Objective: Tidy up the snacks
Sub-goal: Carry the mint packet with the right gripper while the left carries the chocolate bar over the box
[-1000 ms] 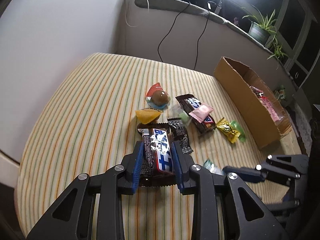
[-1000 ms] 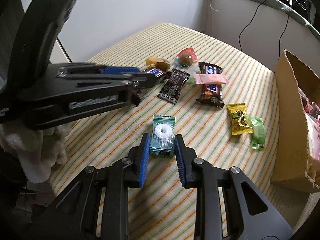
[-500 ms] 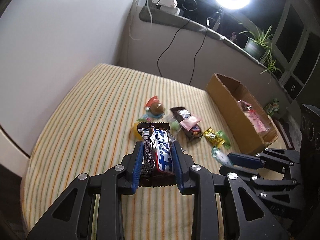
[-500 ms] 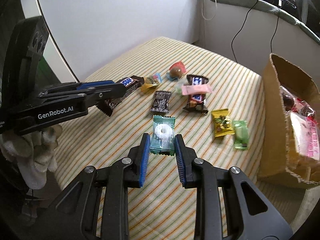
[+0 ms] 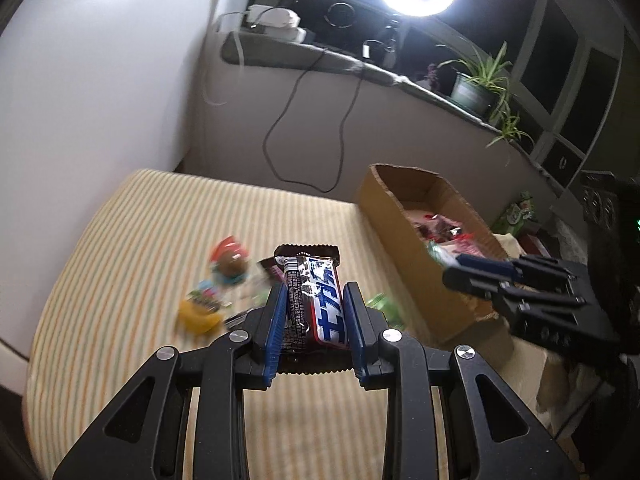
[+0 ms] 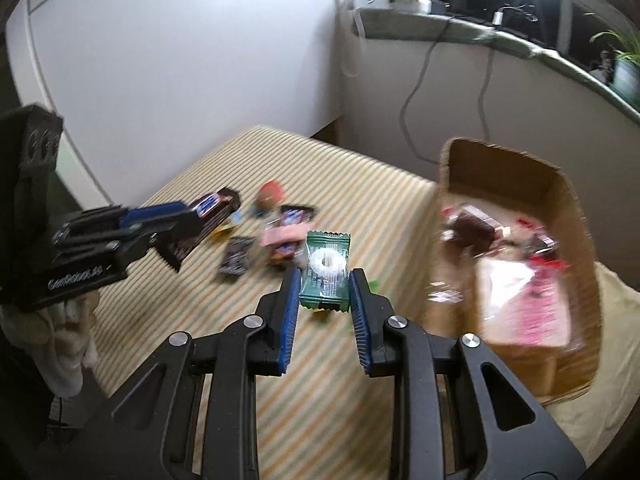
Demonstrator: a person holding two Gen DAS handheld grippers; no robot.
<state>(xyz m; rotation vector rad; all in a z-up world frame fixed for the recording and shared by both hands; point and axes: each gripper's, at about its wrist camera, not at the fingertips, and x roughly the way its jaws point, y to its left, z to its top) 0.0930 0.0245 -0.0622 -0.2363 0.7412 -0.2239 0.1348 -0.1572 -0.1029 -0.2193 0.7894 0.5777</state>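
Left gripper (image 5: 314, 322) pinching chocolate bar (image 5: 314, 298) lengthwise, held above striped table (image 5: 120, 240), left of cardboard box (image 5: 404, 216). Right gripper (image 6: 325, 296) pinching green mint packet (image 6: 326, 270), near box's open top. Loose snacks (image 6: 256, 236) lie left of box. Advice: carry each over box rim, clear cardboard wall, lower inside before releasing; stagger drops so grippers don't collide.

Left hand-held gripper (image 5: 314, 320) clamps a chocolate bar (image 5: 312, 300) above the striped table (image 5: 120, 264).
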